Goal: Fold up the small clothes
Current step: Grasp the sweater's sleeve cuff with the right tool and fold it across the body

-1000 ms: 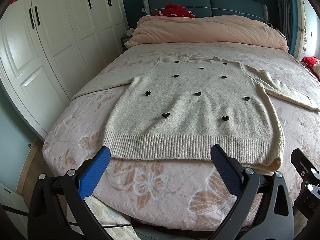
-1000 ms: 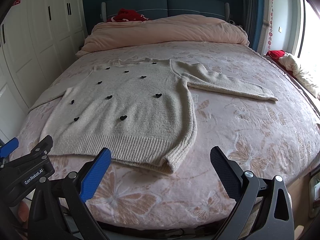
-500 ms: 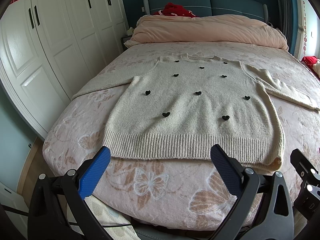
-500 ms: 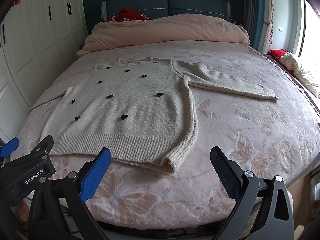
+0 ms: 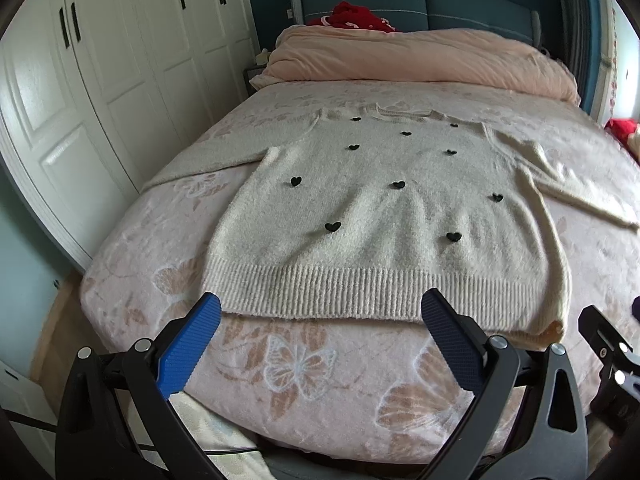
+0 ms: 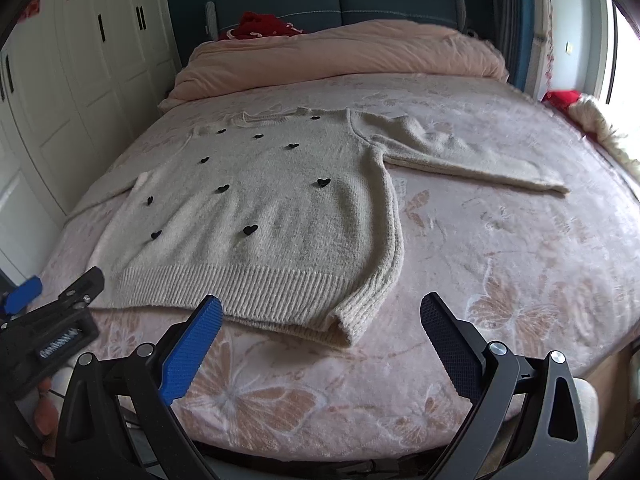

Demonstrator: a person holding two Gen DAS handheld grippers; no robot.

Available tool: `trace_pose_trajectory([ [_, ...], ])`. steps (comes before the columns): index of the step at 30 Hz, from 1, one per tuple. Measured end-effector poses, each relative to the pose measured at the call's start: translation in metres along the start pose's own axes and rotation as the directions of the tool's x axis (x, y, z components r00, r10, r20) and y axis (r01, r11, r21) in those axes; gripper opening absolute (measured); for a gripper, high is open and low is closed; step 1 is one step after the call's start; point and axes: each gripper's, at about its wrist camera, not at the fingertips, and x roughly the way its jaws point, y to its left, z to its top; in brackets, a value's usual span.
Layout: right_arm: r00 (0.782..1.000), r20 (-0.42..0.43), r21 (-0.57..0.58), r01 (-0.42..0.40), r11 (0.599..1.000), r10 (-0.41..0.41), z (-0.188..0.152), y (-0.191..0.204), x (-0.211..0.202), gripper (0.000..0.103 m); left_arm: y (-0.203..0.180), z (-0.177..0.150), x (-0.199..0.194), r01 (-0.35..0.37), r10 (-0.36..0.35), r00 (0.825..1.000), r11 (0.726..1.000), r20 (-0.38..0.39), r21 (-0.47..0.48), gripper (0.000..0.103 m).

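Observation:
A cream knit sweater (image 5: 372, 204) with small black hearts lies flat, front up, on the bed, hem toward me and both sleeves spread out. It also shows in the right wrist view (image 6: 264, 216). My left gripper (image 5: 320, 312) is open and empty, hovering just short of the hem's middle. My right gripper (image 6: 320, 312) is open and empty, just short of the hem's right corner (image 6: 344, 326). The left gripper also shows at the left edge of the right wrist view (image 6: 52, 312).
The bed (image 5: 304, 364) has a pink butterfly-print cover. A rolled pink duvet (image 5: 420, 56) and a red item (image 5: 356, 14) lie at the headboard. White wardrobe doors (image 5: 120, 72) stand at the left. More bedding lies at the right window side (image 6: 600, 128).
Both grippers have moved slightly forward toward the sweater's hem. The sweater has not moved and both grippers stay open.

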Motion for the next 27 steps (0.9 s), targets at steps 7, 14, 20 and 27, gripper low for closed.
trace_pose_trajectory([
  [7,0.999,0.047,0.245,-0.028,0.969,0.017,0.042,-0.137,0.033,0.098,0.015,0.014,0.014,0.035,-0.033,0.999,0.993,0.019,-0.111,0.098],
  [14,0.996,0.078,0.497,0.007,0.868,-0.053,0.094,-0.307,0.096,0.097,-0.018,0.015,0.051,0.035,-0.036,0.999,0.997,-0.020,-0.065,0.098],
  [20,0.997,0.072,0.659,-0.026,0.752,-0.028,0.111,-0.392,0.164,0.081,-0.057,0.001,0.090,0.035,-0.034,0.993,0.999,-0.110,0.003,0.098],
  [27,0.994,0.103,0.723,-0.054,0.689,-0.030,0.111,-0.415,0.202,0.024,-0.071,0.000,0.111,0.039,-0.033,0.989,0.999,-0.146,0.037,0.098],
])
